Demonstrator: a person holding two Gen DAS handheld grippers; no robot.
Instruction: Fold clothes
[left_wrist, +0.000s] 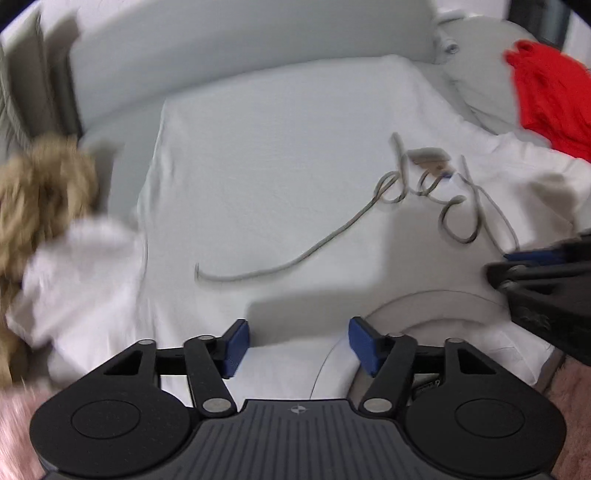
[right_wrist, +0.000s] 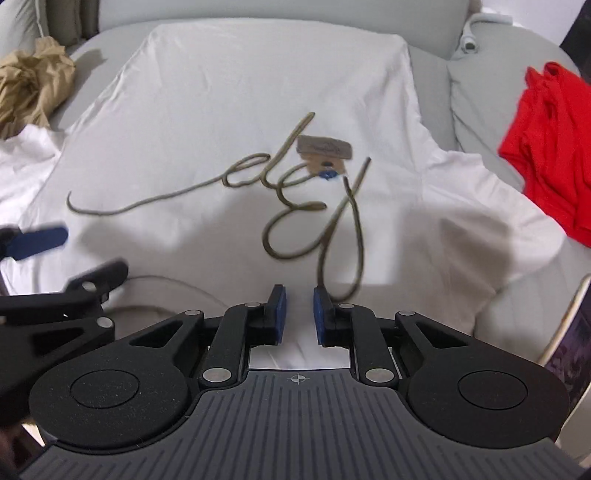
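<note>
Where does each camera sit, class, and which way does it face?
Left wrist: on the left tool, looking down along its fingers at the white T-shirt; the right tool enters at the right edge.
Right wrist: on the right tool, facing the same white T-shirt; the left tool enters at the left.
Shared: T-shirt, red garment, tan garment.

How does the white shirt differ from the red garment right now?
The white shirt is spread flat across the middle of the sofa, while the red garment lies bunched up at its right side. The white shirt bears looping stitched lettering and a small tag; the red garment looks plain. Both grippers hover over the white shirt's near edge; neither is near the red garment. Both rest on the same grey sofa.
</note>
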